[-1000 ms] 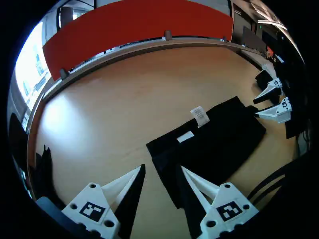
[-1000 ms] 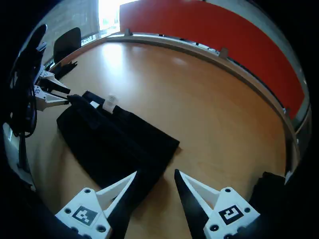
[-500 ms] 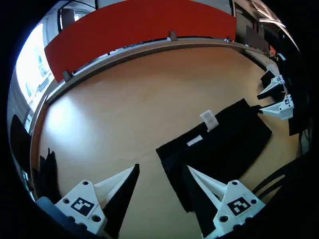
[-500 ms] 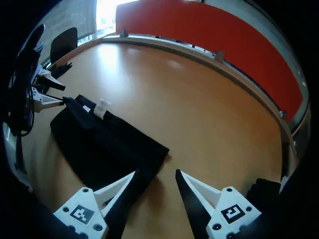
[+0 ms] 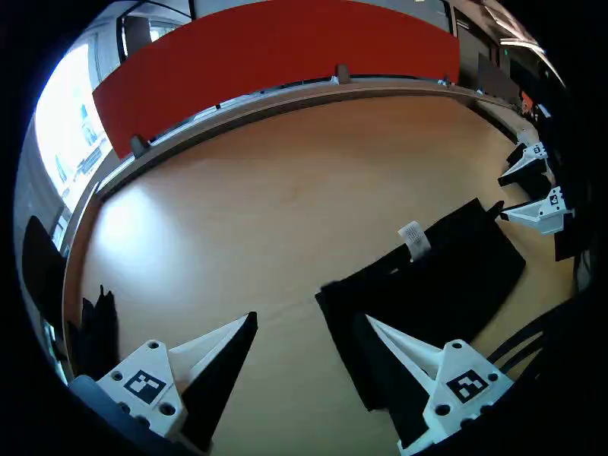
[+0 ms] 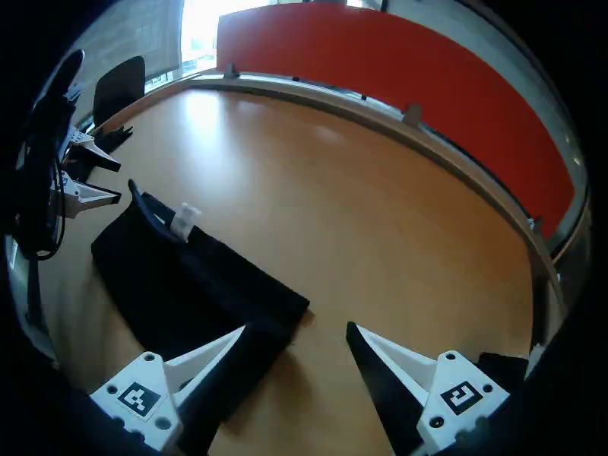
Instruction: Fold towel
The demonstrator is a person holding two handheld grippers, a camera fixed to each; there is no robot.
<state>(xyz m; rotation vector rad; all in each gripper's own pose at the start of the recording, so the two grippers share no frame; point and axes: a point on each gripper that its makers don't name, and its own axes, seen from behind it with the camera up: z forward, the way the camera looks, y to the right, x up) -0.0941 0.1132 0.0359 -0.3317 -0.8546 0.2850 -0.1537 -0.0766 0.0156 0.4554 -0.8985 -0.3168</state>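
Now the black towel (image 5: pixel 433 285) lies on the table (image 5: pixel 228 213); left gripper (image 5: pixel 309 317) and right gripper (image 6: pixel 296 327) both gape wide.

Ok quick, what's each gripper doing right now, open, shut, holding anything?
Left gripper: open, holding nothing.
Right gripper: open, not gripping the black folded cloth towel.

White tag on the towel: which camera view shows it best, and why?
Left gripper view: the white tag lies face-up, clearly outlined against the black towel. Right gripper view shows it narrower, at a slant.
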